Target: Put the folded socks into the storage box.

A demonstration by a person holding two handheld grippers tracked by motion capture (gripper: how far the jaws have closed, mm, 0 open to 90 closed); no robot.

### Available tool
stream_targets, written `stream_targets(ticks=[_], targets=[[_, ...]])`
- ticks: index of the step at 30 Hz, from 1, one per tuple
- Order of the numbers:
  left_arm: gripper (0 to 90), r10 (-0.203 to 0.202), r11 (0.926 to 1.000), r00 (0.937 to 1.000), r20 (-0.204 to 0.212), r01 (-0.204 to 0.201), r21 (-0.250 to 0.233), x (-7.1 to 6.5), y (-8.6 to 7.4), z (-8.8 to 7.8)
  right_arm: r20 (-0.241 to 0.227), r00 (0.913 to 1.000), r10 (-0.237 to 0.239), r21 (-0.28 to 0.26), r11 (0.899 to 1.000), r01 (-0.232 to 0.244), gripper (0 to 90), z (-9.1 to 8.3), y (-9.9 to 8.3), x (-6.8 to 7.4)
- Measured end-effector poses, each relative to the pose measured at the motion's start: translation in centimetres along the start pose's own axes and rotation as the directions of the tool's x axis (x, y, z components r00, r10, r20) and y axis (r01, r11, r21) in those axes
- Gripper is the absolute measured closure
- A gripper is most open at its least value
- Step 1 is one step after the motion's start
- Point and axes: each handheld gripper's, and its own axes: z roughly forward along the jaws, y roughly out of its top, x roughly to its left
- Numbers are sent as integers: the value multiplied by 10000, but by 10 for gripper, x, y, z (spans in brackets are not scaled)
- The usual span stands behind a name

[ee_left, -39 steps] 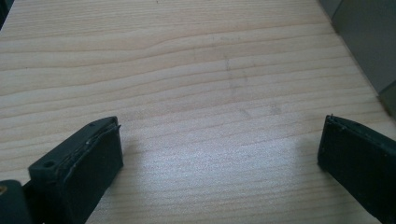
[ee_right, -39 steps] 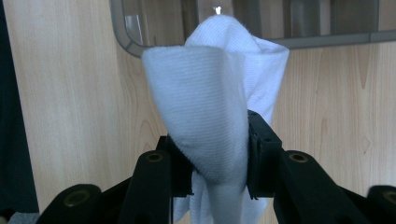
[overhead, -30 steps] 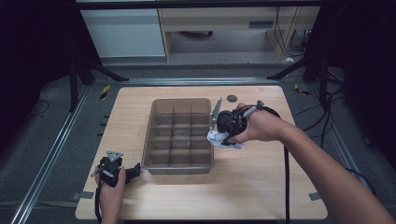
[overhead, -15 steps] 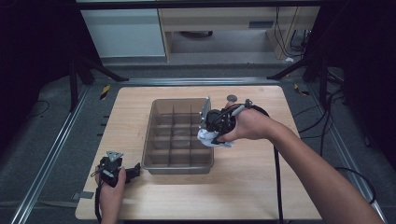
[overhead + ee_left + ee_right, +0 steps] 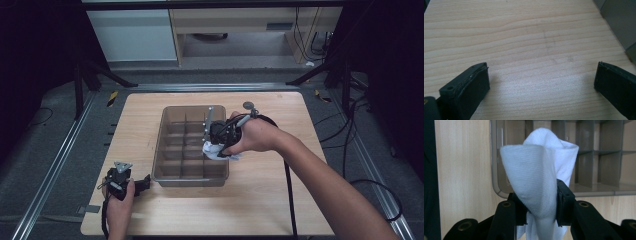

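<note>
Right gripper [image 5: 212, 146]: jaws clamped on a folded white cloth [image 5: 541, 177], prob. a sock or small towel; can't tell which. Held at the tray's right wall, approx 3 o'clock of tray centre.
Cloth: pinched mid-fold between the jaws in the right gripper view, top bulging up, tail hanging below. Not in any cell yet.
Divided tray [image 5: 172, 172]: grey-brown plastic organiser w/ grid of cells, centre of the wooden table [image 5: 270, 210]. Cells look empty.
Left gripper [image 5: 145, 183]: jaws wide apart, nothing between them; rests on table at approx 7 o'clock of tray, just beside its near-left corner.
Step (judged): carrying cloth over the tray rim for placing in a cell.
Next move needs: get fully over one right-side cell, lower, then release; loose tail could snag on a divider.
</note>
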Motion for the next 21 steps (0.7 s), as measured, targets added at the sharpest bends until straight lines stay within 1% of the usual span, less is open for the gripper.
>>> stream_targets(ticks=[3, 5, 8, 9, 14, 18, 21], targets=[[0, 6, 10000, 10000, 5, -6, 1, 0, 0, 0, -61, 10000, -54, 66, 10000, 54, 672, 3, 4, 1], [0, 10, 10000, 10000, 8, -10, 2, 0, 0, 0, -138, 9997, -205, 186, 9996, 208, 672, 9, 11, 3], [0, 9, 10000, 10000, 14, -9, 0, 0, 0, 0, -220, 9995, -234, 335, 9991, 242, 672, 14, 14, 5], [0, 11, 10000, 10000, 14, -11, -1, 0, 0, 0, -342, 9991, -255, 458, 9986, 270, 672, 20, 16, 7], [0, 29, 10000, 10000, 25, -29, 7, 0, 0, 0, -479, 9982, -368, 744, 9964, 403, 671, 33, 18, 10], [0, 40, 10000, 10000, 28, -40, 9, 0, 0, 0, -581, 9979, -299, 743, 9966, 342, 671, 42, 20, 11], [0, 41, 10000, 10000, 30, -41, 9, 0, 0, 0, -618, 9976, -319, 844, 9957, 371, 670, 45, 21, 12]])
